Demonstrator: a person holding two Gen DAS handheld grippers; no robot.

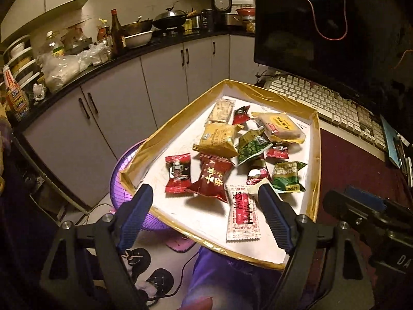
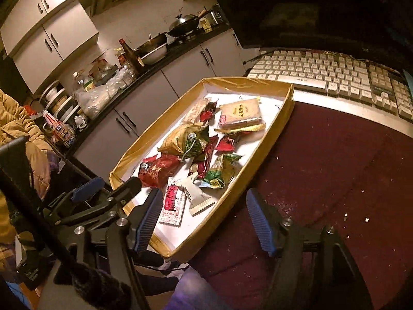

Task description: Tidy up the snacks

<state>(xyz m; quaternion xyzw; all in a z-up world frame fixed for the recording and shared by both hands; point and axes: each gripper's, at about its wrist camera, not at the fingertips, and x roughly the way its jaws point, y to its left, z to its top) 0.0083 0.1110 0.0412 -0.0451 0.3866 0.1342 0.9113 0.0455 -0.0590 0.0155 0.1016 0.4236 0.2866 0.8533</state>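
Observation:
A shallow white tray with a gold rim [image 1: 165, 131] [image 2: 268, 139] holds several snack packets: red ones [image 1: 210, 178] [image 2: 158, 171], green ones [image 1: 286, 177] [image 2: 219, 173], yellow ones [image 1: 219, 140] [image 2: 178, 140], a red-and-white sachet [image 1: 242, 211] [image 2: 174, 201] and a flat pale packet [image 1: 282, 126] [image 2: 240, 113]. My left gripper [image 1: 205, 193] is open and empty above the tray's near end. My right gripper [image 2: 202, 199] is open and empty, straddling the tray's near right rim. The left gripper also shows in the right wrist view [image 2: 111, 188].
A white keyboard [image 1: 325, 103] [image 2: 325, 75] and a dark monitor [image 1: 322, 23] stand behind the tray on a maroon cloth [image 2: 335, 170]. A cluttered kitchen counter [image 1: 85, 69] lies to the left. A purple fan [image 1: 121, 180] is below the tray.

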